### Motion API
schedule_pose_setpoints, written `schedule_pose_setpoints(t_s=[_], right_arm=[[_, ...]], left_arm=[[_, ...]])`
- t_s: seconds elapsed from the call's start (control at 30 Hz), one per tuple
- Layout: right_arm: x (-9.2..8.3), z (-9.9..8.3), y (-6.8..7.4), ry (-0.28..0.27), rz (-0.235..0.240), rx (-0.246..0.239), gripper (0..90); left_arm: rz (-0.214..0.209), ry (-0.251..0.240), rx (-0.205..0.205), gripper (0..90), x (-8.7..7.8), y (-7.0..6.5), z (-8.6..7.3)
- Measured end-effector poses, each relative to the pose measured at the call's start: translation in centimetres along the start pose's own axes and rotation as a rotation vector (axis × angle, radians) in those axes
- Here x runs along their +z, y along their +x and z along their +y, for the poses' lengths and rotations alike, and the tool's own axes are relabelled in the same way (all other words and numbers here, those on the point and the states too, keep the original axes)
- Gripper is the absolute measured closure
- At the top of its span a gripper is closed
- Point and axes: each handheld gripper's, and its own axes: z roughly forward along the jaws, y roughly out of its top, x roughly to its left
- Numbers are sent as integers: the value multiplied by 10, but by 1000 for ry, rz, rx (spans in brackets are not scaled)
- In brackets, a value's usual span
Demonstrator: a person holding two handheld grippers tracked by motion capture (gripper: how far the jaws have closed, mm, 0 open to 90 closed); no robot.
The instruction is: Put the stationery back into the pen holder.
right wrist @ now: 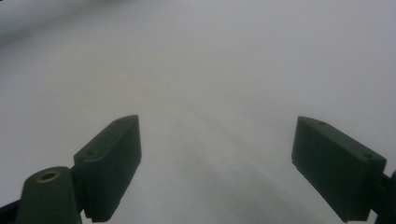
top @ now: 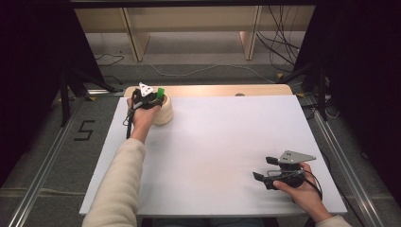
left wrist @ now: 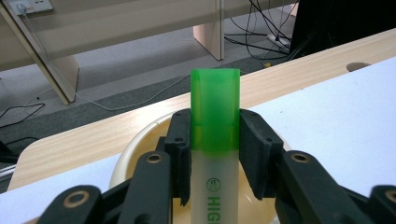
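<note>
The left gripper point(left wrist: 215, 154) has its jaws clamped on a green-capped highlighter point(left wrist: 215, 116), cap up, right over the cream cup point(top: 163, 112) at the table's point(top: 213, 142) far left corner. To my eye the step is lowering the pen into that cup. Doing it well likely means keeping the pen upright and centred over the opening, sinking it until the tip nears the bottom, and only then easing the jaws apart, so it doesn't tip the cup or catch on the rim. The right gripper point(top: 264, 169) rests near the front right, jaws wide apart with nothing between them.
</note>
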Motion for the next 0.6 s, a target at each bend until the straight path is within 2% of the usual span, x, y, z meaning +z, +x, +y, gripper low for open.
schedule_pose_setpoints(t_s=[0.23, 0.37, 0.6], right_arm=[[0, 0, 0, 1, -1, -3, 169], [0, 0, 0, 2, -1, -1, 169], [0, 0, 0, 1, -2, -3, 169]], left_arm=[[9, 13, 13, 657, -1, -1, 1], [21, 34, 38, 640, -3, -1, 1], [30, 32, 28, 574, -9, 1, 4]])
